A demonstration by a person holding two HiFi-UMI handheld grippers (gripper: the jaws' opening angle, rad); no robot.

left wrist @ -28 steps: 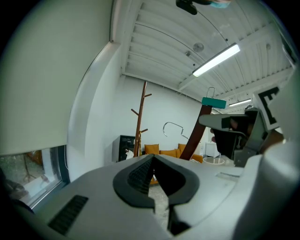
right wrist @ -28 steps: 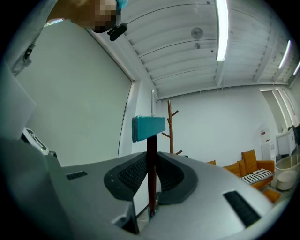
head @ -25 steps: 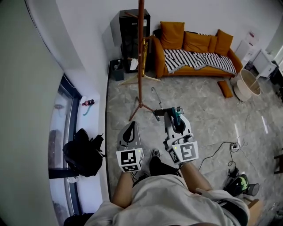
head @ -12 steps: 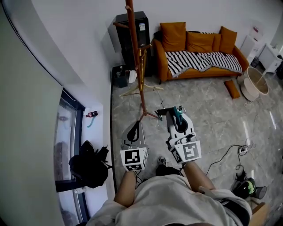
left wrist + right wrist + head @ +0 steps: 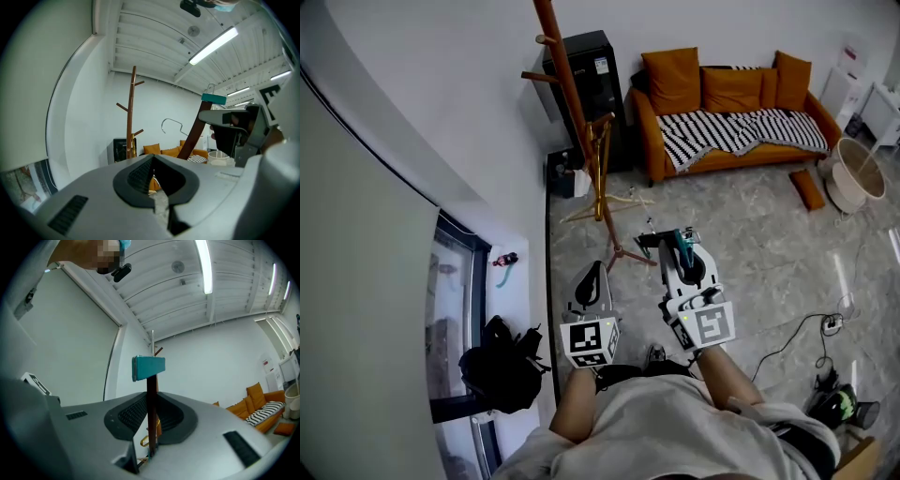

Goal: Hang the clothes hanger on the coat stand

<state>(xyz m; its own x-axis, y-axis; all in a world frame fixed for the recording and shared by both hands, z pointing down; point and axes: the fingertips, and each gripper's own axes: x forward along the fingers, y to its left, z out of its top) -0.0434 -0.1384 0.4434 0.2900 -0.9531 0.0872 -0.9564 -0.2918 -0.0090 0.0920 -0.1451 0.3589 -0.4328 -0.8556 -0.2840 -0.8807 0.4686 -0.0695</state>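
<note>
**Approach to the coat stand, hanger in hand.** The right claw point(image 5: 676, 243) is nipped narrow on the clothes hanger point(image 5: 151, 404). Its pads press either side of the thin dark wooden arm, and a teal block point(image 5: 148, 367) sits at the end above them. The grip on the flat of the arm probably keeps the hanger edge-on and steady. It also leaves the wire hook point(image 5: 173, 124) free and leading forward, ready to be lifted over a peg.

The left claw point(image 5: 153, 183) is closed with nothing between its jaws. It is carried alongside, apparently as a spare rather than a support.

The coat stand point(image 5: 568, 94) rises ahead beside the white wall, well apart from the hanger. Its pegs are bare, so the hanging step is not yet done.

Containers: a cream round basket point(image 5: 844, 195) stands on the floor beyond the orange sofa point(image 5: 727, 94). Its inside looks empty. A small dark bin point(image 5: 562, 180) near the stand's foot may hold something pale, but it is too small to tell.
</note>
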